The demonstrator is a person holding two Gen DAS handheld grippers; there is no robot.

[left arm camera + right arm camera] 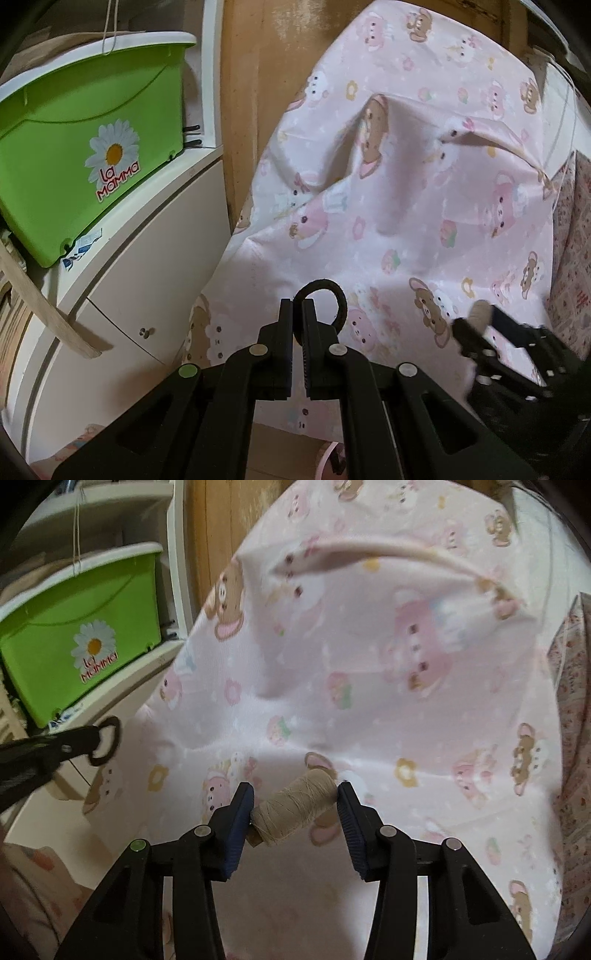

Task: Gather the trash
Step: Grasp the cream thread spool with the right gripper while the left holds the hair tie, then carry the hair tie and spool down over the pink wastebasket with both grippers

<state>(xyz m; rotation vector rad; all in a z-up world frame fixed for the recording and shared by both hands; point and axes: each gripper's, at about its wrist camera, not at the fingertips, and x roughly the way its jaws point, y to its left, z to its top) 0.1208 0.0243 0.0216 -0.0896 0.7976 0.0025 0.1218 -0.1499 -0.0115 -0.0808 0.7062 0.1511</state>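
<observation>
My left gripper is shut on a black hair tie, whose loop sticks out past the fingertips above the pink cartoon-print bedsheet. My right gripper is shut on a beige spool of thread, held lengthwise between the two pads above the same sheet. The right gripper with the spool shows at the lower right of the left wrist view. The left gripper with the hair tie shows at the left edge of the right wrist view.
A green "La Mamma" plastic box sits on a white cabinet left of the bed; it also shows in the right wrist view. A wooden headboard stands behind. A floral-print pillow lies at the right.
</observation>
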